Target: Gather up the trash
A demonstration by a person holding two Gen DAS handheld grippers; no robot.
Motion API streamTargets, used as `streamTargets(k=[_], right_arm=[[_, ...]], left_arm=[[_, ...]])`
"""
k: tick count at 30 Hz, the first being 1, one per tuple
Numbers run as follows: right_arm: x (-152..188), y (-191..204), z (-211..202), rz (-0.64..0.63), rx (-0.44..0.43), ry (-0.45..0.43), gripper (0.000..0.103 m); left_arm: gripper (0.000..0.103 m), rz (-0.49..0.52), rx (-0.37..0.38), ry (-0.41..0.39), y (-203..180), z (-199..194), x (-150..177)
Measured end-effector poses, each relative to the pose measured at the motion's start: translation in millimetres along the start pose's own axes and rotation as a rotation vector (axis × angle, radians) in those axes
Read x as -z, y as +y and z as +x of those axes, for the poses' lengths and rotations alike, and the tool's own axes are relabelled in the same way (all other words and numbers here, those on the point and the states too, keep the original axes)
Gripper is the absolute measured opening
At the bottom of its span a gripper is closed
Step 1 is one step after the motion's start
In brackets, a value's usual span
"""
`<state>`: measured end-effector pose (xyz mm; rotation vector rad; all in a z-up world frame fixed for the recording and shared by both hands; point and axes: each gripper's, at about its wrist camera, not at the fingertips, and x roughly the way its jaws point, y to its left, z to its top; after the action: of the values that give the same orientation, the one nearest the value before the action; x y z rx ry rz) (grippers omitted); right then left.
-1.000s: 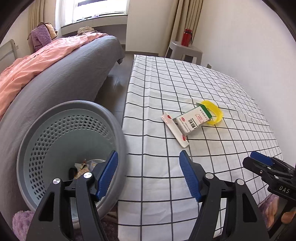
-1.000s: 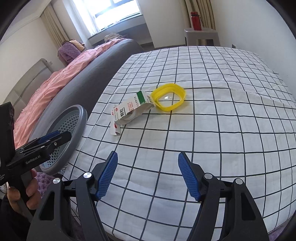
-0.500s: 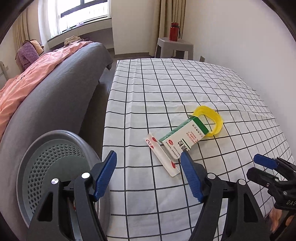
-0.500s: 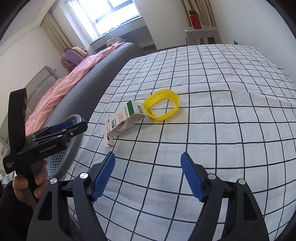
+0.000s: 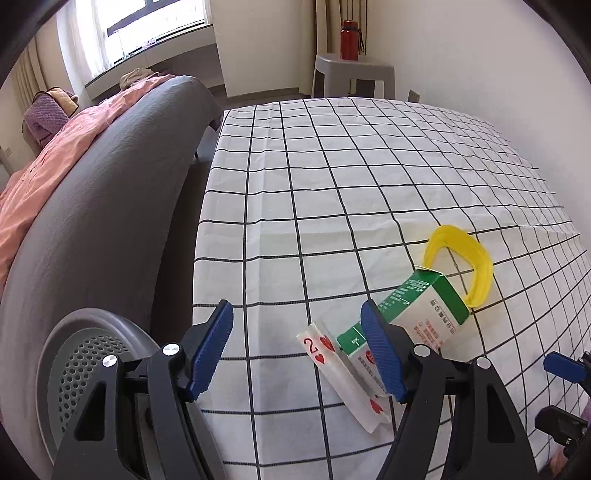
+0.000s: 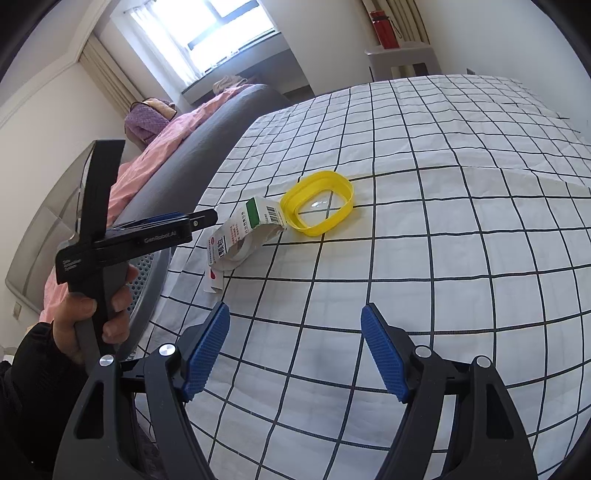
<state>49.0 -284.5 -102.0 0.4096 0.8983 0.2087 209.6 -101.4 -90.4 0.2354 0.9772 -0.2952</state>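
A green-and-white carton (image 5: pixel 417 314) (image 6: pixel 245 230) lies on the checked bedsheet (image 5: pixel 332 184). A playing card (image 5: pixel 343 373) lies half under it, and a yellow ring (image 5: pixel 461 262) (image 6: pixel 317 206) touches its far end. My left gripper (image 5: pixel 299 350) is open and empty, just above the sheet, with its right finger beside the carton's near end. It also shows in the right wrist view (image 6: pixel 177 227). My right gripper (image 6: pixel 295 350) is open and empty over the sheet, nearer than the trash.
A grey perforated bin (image 5: pixel 85 362) (image 6: pixel 147 280) stands off the bed's left edge. Beyond it is a grey sofa (image 5: pixel 110 192) with a pink blanket (image 5: pixel 40 173). A grey stool (image 5: pixel 354 74) with a red bottle (image 5: pixel 349 35) stands at the far end.
My left gripper has swung from above the bin rightward and forward over the bed, up to the carton and card. My right gripper has drifted slightly. The trash has not moved.
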Motion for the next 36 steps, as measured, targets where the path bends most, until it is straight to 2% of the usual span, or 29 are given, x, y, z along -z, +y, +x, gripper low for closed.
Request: streamTargets(k=[7,25,36], right_arm=[[-1,-5,-3,0.015,-0.012,-0.010,0.072],[-4,-14,-17,0.041,-0.017,-0.053,0.072],[0,-22,-3,0.046,0.067,0.000,0.073]], left_arm=[[0.069,0.051,0.034,0.036,-9,14,-6],[0.069,0.112,0.114,0.044,-44,-10,27],[0.069,0.124,0.148,0.053,-53,-19,36]])
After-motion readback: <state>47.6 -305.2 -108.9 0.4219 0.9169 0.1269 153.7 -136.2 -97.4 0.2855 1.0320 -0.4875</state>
